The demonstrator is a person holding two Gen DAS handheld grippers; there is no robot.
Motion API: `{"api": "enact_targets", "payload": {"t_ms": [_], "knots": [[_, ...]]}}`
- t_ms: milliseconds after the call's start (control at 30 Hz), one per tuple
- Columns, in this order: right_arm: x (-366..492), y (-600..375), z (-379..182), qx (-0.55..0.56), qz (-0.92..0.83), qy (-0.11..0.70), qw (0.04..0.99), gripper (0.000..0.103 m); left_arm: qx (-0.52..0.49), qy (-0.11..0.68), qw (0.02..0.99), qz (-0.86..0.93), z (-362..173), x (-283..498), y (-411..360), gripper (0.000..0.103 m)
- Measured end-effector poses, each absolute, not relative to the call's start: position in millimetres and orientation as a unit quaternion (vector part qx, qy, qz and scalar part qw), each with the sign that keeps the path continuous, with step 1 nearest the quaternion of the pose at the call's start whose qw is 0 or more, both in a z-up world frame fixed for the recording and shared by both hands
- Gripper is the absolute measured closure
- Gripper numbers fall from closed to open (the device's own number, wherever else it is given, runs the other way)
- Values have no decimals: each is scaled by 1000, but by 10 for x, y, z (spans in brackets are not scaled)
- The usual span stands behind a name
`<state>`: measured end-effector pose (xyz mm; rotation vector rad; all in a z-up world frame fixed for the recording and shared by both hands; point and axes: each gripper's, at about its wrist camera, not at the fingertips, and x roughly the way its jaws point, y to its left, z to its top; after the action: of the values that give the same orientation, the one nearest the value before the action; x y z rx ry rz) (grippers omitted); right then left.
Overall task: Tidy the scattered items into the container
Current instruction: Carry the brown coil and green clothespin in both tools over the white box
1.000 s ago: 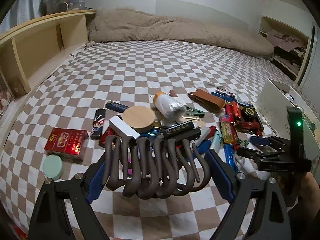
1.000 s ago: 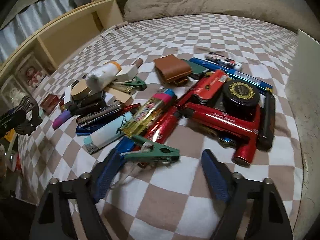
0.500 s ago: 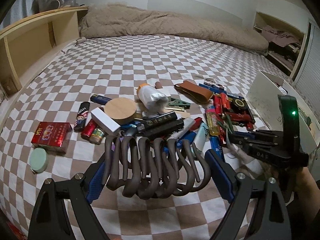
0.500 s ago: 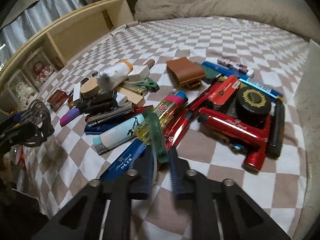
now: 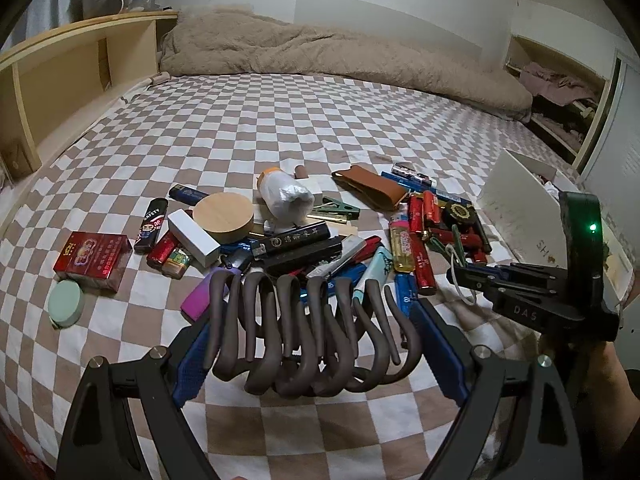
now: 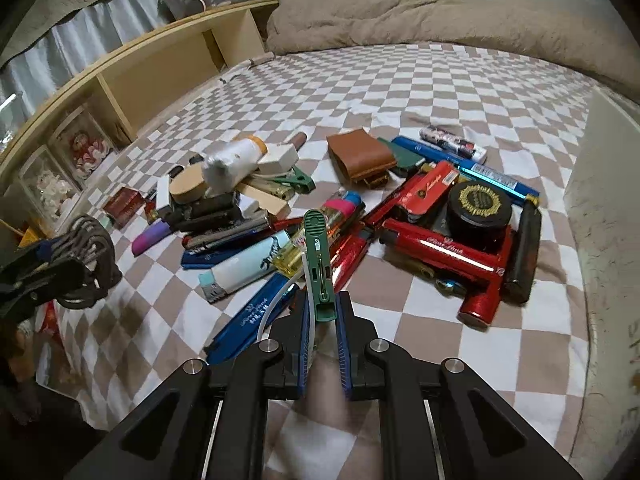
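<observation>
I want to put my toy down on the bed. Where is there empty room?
The checked sheet is bare from the pile up to the beige blanket, and along the near edge beside the left gripper. It is crowded in the middle, from the red packet across to the white box.

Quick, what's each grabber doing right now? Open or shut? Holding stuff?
Left gripper: holding a bunch of brown S-hooks, jaws wide.
Right gripper: shut on a green clothespin.

Scattered items (image 5: 304, 236) lie on the bed (image 5: 280, 120); the container (image 5: 520, 208) stands to their right.
</observation>
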<state>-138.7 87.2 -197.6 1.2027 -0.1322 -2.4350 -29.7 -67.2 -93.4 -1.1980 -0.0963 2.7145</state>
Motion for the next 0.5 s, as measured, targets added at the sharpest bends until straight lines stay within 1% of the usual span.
{"api": "enact_targets", "payload": {"t_ms": [500], "knots": [[-1071,1028,-1262,365,-905,-44,216,89,-342,-28,99,934,-476,-99,-484,11]]}}
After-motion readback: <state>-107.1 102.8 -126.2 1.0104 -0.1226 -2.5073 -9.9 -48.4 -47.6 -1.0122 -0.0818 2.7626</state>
